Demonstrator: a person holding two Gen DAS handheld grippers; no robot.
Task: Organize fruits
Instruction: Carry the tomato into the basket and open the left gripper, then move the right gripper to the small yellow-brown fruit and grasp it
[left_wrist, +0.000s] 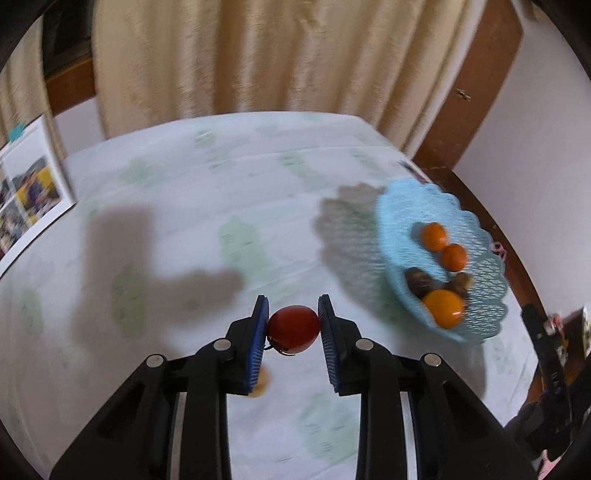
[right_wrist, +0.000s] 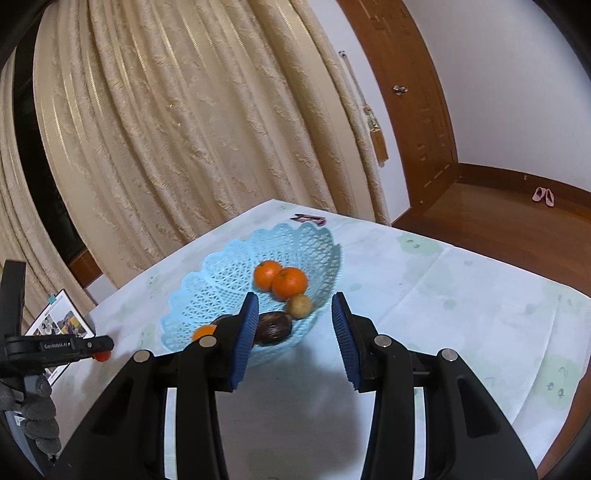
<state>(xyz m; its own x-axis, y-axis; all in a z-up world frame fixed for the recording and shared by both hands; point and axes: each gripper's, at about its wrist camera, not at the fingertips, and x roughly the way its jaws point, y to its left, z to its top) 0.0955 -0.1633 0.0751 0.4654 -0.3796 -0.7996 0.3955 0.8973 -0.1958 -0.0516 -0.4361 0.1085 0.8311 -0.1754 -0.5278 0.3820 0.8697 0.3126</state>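
Orange (right_wrist: 204, 332) half behind right tongs (right_wrist: 295, 339)

the only writing i can make out is small white lettering reading "genrobot.ai" along the black plastic arm of the left gripper (right_wrist: 99, 347), which reaches in well to the left of the light blue lattice plastic basket (right_wrist: 207, 291). the white photo sheet with colour pictures (right_wrist: 59, 317) just behind that arm carries nothing legible.

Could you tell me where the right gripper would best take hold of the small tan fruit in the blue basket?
Probably from above, across the tan fruit at its widest part: it is round, and an orange and a dark fruit crowd it inside the basket.
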